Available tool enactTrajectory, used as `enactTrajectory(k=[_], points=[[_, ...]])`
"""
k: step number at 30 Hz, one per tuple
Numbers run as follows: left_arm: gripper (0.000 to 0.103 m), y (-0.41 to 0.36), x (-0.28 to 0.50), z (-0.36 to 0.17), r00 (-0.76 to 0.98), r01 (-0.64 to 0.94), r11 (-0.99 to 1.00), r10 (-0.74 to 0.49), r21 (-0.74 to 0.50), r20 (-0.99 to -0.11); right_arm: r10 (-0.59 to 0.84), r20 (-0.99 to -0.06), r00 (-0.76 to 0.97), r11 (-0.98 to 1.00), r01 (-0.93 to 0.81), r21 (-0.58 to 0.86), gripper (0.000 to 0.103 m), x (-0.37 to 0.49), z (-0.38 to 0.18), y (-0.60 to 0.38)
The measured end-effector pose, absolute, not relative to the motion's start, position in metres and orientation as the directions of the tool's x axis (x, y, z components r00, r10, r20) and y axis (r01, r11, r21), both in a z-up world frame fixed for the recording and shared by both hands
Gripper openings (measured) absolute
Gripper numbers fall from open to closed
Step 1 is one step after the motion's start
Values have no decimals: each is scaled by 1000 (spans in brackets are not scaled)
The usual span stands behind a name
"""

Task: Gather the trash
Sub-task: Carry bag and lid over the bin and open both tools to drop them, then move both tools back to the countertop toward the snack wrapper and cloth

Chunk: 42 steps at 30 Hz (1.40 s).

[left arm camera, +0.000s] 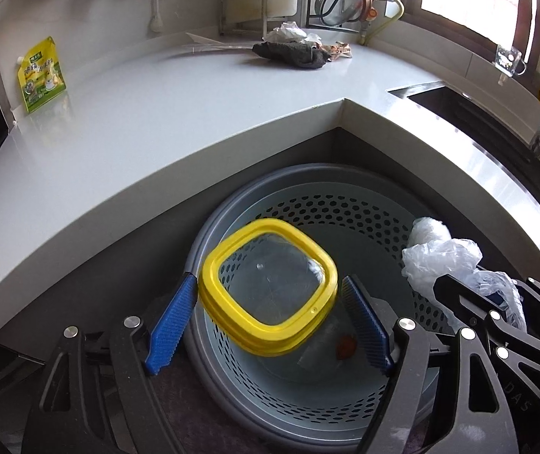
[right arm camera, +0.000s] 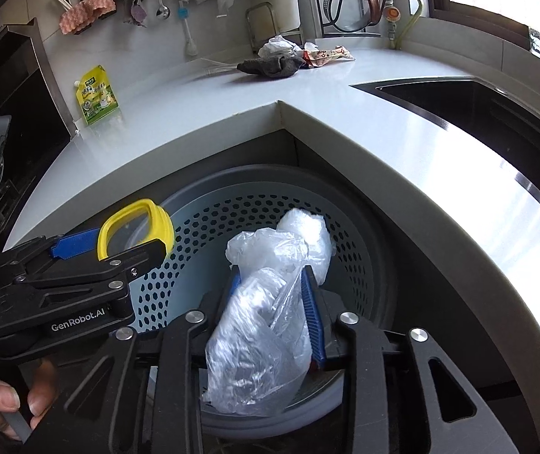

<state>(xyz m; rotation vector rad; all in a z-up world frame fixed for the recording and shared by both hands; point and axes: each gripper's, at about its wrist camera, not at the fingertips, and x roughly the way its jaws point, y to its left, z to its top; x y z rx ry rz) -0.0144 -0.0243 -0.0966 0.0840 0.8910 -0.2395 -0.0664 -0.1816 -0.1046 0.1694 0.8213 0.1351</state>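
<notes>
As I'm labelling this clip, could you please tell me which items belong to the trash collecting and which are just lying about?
Job:
- yellow-rimmed clear container, between the open left gripper fingers
- crumpled plastic bag, in the right gripper
- perforated bin

Lying about:
- green pouch
- dark cloth
- hanging spoon

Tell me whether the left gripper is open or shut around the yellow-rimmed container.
Open. The left gripper has both blue fingers spread clear of the yellow-rimmed container, which is above the perforated bin.

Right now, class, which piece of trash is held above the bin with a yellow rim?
The clear container between the left hand-held gripper fingers; the right hand-held gripper holds a rimless, crumpled plastic bag.
</notes>
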Motion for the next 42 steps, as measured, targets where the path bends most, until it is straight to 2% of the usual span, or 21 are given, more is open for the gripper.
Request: enactTrajectory(k=[1, 3, 7, 29, 39, 42], points=[[81, -24, -14, -97, 604, 240, 970, -172, -28, -779, 181, -712, 679, 978, -49, 201, 47, -68, -104, -182], [85, -23, -15, -97, 605, 236, 971, -171, -30, -777, 177, -704, 688, 978, -45, 203, 49, -69, -102, -184], [89, -21, -14, -98, 608, 223, 974, -161, -27, -777, 172, -704, 689, 978, -35, 205, 49, -69, -102, -187], [89, -11, -8, -93, 614, 204, 978, -158, -39, -774, 183, -718, 671, 975, -28, 222, 49, -61, -111, -191], [89, -8, 8, -65, 649, 189, 980, -177, -68, -740, 191, -663, 724, 971, -42, 235, 50, -48, -78, -199], [89, -10, 18, -53, 666, 191, 979, -183, -72, -723, 157, -652, 742, 979, -27, 204, 52, -39, -64, -203]])
